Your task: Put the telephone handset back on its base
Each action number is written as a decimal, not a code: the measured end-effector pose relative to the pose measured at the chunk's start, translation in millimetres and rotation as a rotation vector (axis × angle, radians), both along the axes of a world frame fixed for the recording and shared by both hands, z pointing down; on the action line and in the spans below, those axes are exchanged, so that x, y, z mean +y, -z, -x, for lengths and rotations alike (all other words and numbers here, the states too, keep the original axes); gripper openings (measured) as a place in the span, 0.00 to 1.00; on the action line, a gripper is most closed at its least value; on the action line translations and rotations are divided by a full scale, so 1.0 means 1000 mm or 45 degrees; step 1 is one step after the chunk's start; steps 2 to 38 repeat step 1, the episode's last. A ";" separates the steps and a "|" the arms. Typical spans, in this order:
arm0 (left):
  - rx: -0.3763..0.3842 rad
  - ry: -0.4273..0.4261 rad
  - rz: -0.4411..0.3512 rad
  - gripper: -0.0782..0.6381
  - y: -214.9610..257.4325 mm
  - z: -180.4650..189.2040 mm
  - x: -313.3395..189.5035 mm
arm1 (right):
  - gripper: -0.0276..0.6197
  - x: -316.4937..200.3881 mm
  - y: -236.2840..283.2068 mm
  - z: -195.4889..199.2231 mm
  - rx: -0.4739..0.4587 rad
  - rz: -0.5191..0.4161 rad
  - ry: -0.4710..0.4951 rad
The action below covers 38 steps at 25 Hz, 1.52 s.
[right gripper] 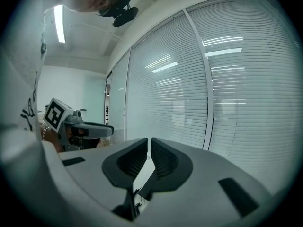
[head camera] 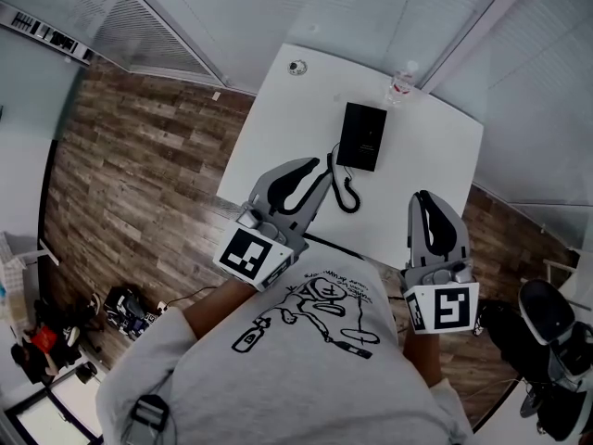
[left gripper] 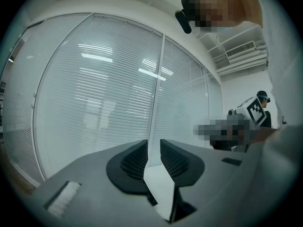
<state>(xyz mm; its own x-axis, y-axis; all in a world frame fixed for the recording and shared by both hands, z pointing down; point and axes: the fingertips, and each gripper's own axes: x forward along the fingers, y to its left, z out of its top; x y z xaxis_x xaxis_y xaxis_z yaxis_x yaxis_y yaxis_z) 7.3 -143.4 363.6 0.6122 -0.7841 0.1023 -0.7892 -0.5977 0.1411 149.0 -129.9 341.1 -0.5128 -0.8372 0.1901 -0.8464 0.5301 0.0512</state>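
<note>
A black telephone [head camera: 361, 135] lies flat at the middle of the white table [head camera: 278, 109], and its coiled cord [head camera: 345, 191] loops toward me from its left side. From the head view I cannot make out the handset apart from the base. My left gripper [head camera: 313, 167] hovers over the near table edge just left of the cord, its jaws a narrow gap apart with nothing between them [left gripper: 154, 143]. My right gripper [head camera: 422, 199] hangs at the near right edge, shut and empty [right gripper: 149, 141]. Both gripper views look up at window blinds.
A small water bottle [head camera: 400, 83] stands at the table's far edge right of the phone, and a small round fitting [head camera: 296, 67] lies at the far left. Wooden floor surrounds the table, with clutter [head camera: 125, 309] at the left and shoes [head camera: 547, 313] at the right.
</note>
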 end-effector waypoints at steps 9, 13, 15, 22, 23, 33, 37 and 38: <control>0.002 0.000 -0.001 0.22 0.001 0.000 0.000 | 0.06 0.000 0.001 0.000 0.000 0.000 0.001; 0.002 0.000 -0.001 0.22 0.001 0.000 0.000 | 0.06 0.000 0.001 0.000 0.000 0.000 0.001; 0.002 0.000 -0.001 0.22 0.001 0.000 0.000 | 0.06 0.000 0.001 0.000 0.000 0.000 0.001; 0.002 0.000 -0.001 0.22 0.001 0.000 0.000 | 0.06 0.000 0.001 0.000 0.000 0.000 0.001; 0.002 0.000 -0.001 0.22 0.001 0.000 0.000 | 0.06 0.000 0.001 0.000 0.000 0.000 0.001; 0.002 0.000 -0.001 0.22 0.001 0.000 0.000 | 0.06 0.000 0.001 0.000 0.000 0.000 0.001; 0.002 0.000 -0.001 0.22 0.001 0.000 0.000 | 0.06 0.000 0.001 0.000 0.000 0.000 0.001; 0.002 0.000 -0.001 0.22 0.001 0.000 0.000 | 0.06 0.000 0.001 0.000 0.000 0.000 0.001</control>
